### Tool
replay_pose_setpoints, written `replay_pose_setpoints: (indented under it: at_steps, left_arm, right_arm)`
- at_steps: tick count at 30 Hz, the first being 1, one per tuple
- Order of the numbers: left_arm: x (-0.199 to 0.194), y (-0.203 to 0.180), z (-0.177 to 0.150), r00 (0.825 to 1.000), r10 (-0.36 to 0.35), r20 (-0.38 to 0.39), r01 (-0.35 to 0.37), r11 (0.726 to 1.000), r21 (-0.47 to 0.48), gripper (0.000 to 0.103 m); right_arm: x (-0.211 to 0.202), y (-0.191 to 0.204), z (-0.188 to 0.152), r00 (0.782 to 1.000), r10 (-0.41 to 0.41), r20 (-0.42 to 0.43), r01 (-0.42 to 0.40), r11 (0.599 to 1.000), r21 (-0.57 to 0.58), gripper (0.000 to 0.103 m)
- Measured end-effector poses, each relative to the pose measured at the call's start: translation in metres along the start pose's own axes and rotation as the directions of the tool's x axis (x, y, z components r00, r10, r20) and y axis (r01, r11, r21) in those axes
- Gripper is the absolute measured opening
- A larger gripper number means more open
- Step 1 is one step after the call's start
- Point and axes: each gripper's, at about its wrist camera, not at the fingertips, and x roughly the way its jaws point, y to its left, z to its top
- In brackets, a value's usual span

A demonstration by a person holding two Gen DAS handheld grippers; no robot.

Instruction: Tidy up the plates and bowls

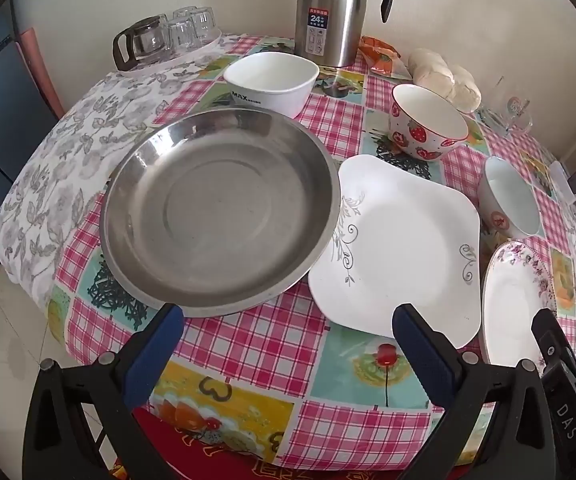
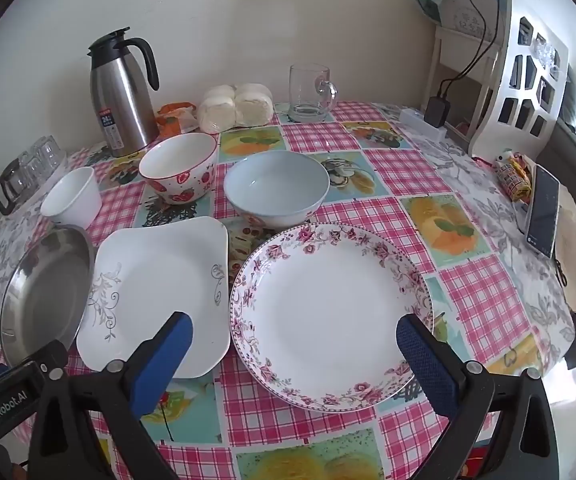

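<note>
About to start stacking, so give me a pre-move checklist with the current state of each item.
1. Left hand-held gripper open, empty: ok.
2. Right hand-held gripper open, empty: ok.
3. Steel plate empty: ok.
4. Floral plate empty, nothing on it: ok.
5. Square plate clear of steel plate: not ok, rims overlap.
6. Strawberry bowl and blue bowl empty, upright: ok.

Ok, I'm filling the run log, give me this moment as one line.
left claw: open, empty | right claw: open, empty | steel plate, square plate, floral plate: unstacked
</note>
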Motion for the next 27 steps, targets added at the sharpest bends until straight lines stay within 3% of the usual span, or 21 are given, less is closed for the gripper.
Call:
replay_pose_setpoints:
  at_steps: [27]
  left_arm:
    - [0.0075,0.0042,-0.0025,1.0,0.013,-0.021,-0.013,1.0,-0.009,0.103]
  right_arm:
    - [0.001,0.0047,-0.0022,1.0,0.017,-0.016,-0.018,1.0,-0.021,0.103]
